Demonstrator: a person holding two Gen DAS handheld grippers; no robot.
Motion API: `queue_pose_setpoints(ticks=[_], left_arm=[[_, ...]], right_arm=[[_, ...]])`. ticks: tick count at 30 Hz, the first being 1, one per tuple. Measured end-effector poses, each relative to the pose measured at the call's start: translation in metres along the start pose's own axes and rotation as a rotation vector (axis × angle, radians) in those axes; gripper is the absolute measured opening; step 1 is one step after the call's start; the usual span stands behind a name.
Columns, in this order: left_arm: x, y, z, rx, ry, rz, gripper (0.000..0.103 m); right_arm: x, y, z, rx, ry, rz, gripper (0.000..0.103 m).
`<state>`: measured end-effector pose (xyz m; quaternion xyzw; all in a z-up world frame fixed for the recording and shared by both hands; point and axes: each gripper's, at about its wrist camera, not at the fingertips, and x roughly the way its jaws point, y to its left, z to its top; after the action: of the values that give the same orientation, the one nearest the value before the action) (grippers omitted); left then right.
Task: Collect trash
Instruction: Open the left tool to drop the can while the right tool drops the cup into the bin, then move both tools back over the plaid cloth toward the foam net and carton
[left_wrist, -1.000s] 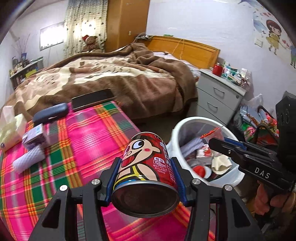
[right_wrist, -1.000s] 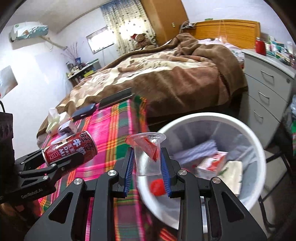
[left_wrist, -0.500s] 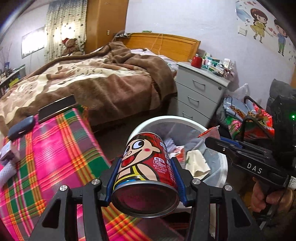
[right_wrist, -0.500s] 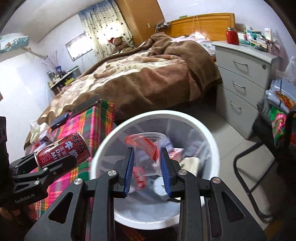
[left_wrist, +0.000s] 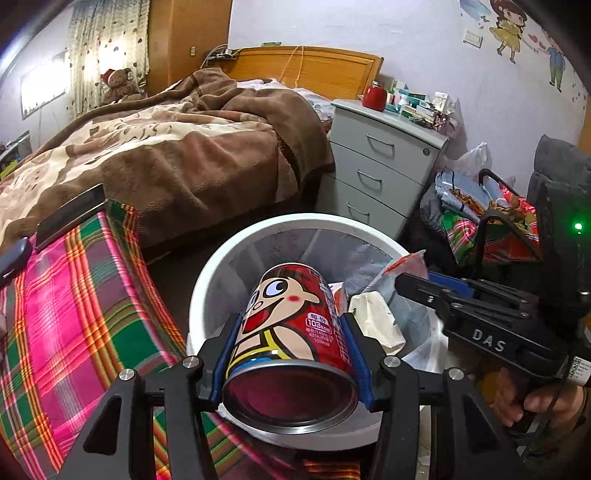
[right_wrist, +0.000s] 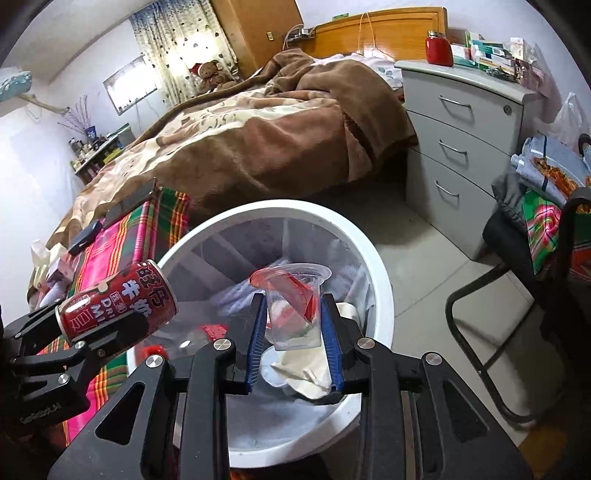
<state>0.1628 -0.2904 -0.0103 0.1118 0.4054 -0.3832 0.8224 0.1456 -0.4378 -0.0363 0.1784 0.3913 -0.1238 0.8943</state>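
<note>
Red milk can (left_wrist: 291, 325) reading "103kcal" sits clamped in the left gripper (left_wrist: 291, 363); ahead, the white trash bin (left_wrist: 236, 254). Right gripper (right_wrist: 295, 343), marked "DAS", pinches a clear plastic cup (right_wrist: 295, 306).

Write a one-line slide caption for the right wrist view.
Right gripper holds a clear plastic cup over the white trash bin; left gripper brings a red can alongside.
</note>
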Motion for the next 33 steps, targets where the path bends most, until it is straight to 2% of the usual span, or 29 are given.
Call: queue_pose_setpoints(ticks=[3,5,7,16,19,33], left_arm=[[0.001,-0.002,0.001,0.007,-0.006,0.020,0.055],[0.001,0.000,0.002,-0.007,-0.006,0.010,0.063],[-0.001,0.002,0.002,-0.015,-0.015,0.016,0.064],[-0.013,0.009,-0.002,-0.032,-0.032,0.031,0.064],[-0.020,0.011,-0.005,-0.027,-0.044,0.057,0.064],[-0.062,0.047,-0.027,-0.109,-0.090,0.097,0.064]], right_arm=[[0.004,-0.001,-0.001,-0.003,0.019,0.000,0.032],[0.004,-0.001,-0.002,-0.004,0.020,-0.002,0.052],[0.002,-0.001,-0.002,0.000,0.015,0.005,0.057],[-0.005,0.004,-0.001,-0.003,-0.004,0.007,0.057],[-0.008,0.008,-0.001,-0.006,-0.010,0.015,0.057],[-0.014,0.048,-0.001,-0.062,-0.045,0.060,0.057]])
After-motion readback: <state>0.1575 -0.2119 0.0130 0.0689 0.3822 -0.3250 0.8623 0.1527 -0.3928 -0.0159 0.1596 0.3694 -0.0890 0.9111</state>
